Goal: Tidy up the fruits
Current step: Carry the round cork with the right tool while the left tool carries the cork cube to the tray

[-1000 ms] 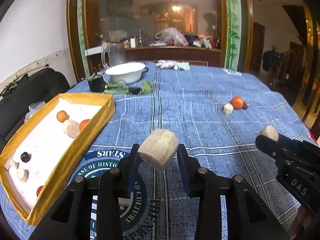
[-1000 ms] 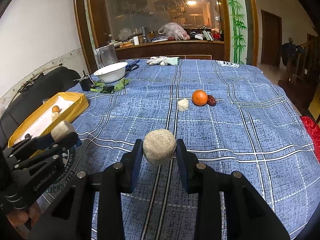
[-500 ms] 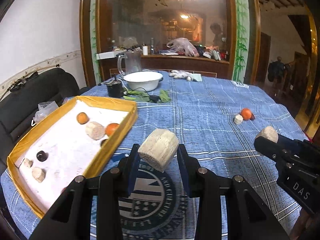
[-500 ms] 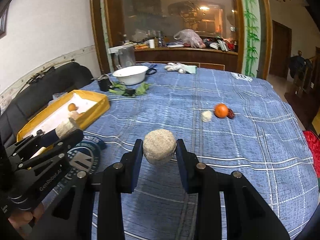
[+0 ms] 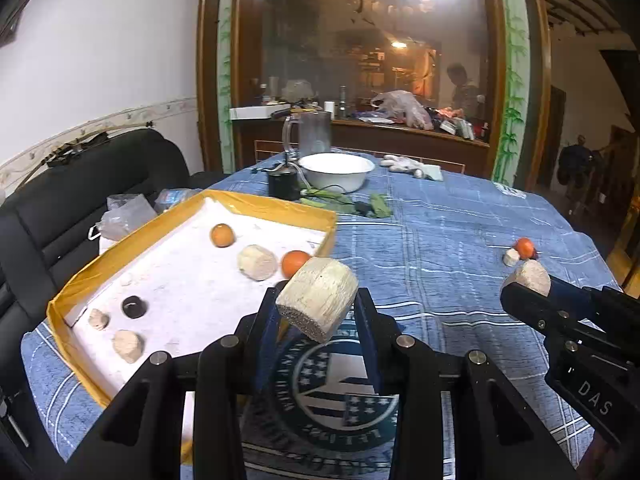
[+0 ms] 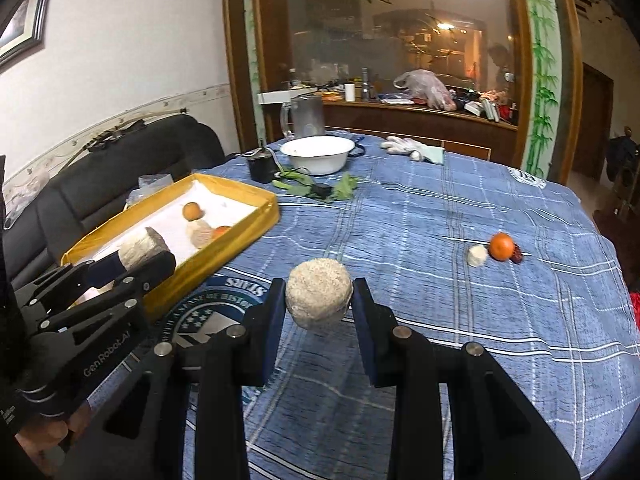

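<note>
both grippers have swung toward the yellow cardboard tray: left gripper clamps a pale cut cylinder chunk, right gripper a rounder beige chunk; drop-off looks close.

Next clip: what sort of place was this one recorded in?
Most likely a home dining room. A table under a blue checked tablecloth holds a white bowl and a yellow tray; behind it, a cluttered wooden counter and a black sofa.
</note>
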`<action>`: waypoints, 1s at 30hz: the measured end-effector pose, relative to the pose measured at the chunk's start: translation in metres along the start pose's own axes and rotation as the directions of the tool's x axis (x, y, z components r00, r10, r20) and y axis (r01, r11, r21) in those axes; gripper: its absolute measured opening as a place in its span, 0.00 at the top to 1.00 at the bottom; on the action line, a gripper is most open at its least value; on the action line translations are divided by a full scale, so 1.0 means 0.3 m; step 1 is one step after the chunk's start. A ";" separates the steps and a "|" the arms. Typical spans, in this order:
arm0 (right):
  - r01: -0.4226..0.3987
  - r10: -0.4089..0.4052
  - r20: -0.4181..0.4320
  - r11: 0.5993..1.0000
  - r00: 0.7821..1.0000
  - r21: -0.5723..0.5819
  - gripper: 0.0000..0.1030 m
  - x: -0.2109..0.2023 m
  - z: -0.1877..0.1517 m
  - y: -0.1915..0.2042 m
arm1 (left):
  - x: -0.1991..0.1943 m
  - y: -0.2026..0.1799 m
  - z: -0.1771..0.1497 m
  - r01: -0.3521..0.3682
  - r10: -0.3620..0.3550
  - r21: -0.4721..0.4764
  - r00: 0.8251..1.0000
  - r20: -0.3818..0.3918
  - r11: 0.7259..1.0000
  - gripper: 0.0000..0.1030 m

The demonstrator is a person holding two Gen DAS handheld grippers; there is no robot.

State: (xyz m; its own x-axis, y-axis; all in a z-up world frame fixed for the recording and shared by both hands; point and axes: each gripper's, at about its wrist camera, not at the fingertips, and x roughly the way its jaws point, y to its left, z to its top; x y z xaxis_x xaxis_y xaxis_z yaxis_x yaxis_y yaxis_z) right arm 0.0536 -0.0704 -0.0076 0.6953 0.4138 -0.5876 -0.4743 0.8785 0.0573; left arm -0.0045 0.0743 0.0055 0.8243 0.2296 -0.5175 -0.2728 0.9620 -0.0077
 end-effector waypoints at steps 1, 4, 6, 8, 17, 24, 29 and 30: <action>-0.005 0.005 0.000 1.000 1.000 -0.002 0.66 0.003 0.002 0.007 | -0.001 0.011 0.001 -0.004 0.004 -0.003 1.000 -0.001 1.000 0.65; -0.021 0.021 -0.004 1.000 1.000 -0.012 0.66 0.017 0.010 0.033 | -0.004 0.044 -0.001 -0.023 0.023 -0.012 1.000 -0.003 1.000 0.65; -0.033 0.033 -0.010 0.999 0.999 -0.021 0.66 0.027 0.014 0.055 | -0.004 0.062 -0.003 -0.035 0.035 -0.015 0.999 -0.007 0.999 0.65; -0.045 0.045 -0.014 0.999 0.999 -0.028 0.66 0.040 0.018 0.074 | 0.000 0.093 -0.005 -0.052 0.051 -0.023 0.999 -0.014 0.998 0.65; -0.097 0.095 -0.032 0.993 0.995 -0.065 0.66 0.088 0.044 0.163 | 0.025 0.217 -0.008 -0.115 0.112 -0.060 0.992 -0.051 0.992 0.65; -0.131 0.125 -0.055 0.985 0.991 -0.116 0.66 0.146 0.082 0.240 | 0.047 0.331 0.024 -0.165 0.158 -0.096 0.984 -0.075 0.982 0.65; -0.165 0.155 -0.087 0.978 0.984 -0.125 0.66 0.231 0.132 0.281 | 0.099 0.415 0.045 -0.224 0.210 -0.104 0.969 -0.126 0.969 0.65; -0.169 0.158 -0.092 0.978 0.983 -0.126 0.66 0.247 0.140 0.288 | 0.108 0.424 0.045 -0.227 0.212 -0.104 0.968 -0.137 0.968 0.65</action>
State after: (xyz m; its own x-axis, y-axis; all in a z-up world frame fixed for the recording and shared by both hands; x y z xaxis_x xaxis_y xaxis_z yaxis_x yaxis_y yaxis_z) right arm 0.0869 0.0461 -0.0122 0.5588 0.5236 -0.6431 -0.6491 0.7588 0.0538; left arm -0.0059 0.2062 -0.0006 0.6716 0.4060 -0.6197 -0.5031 0.8640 0.0207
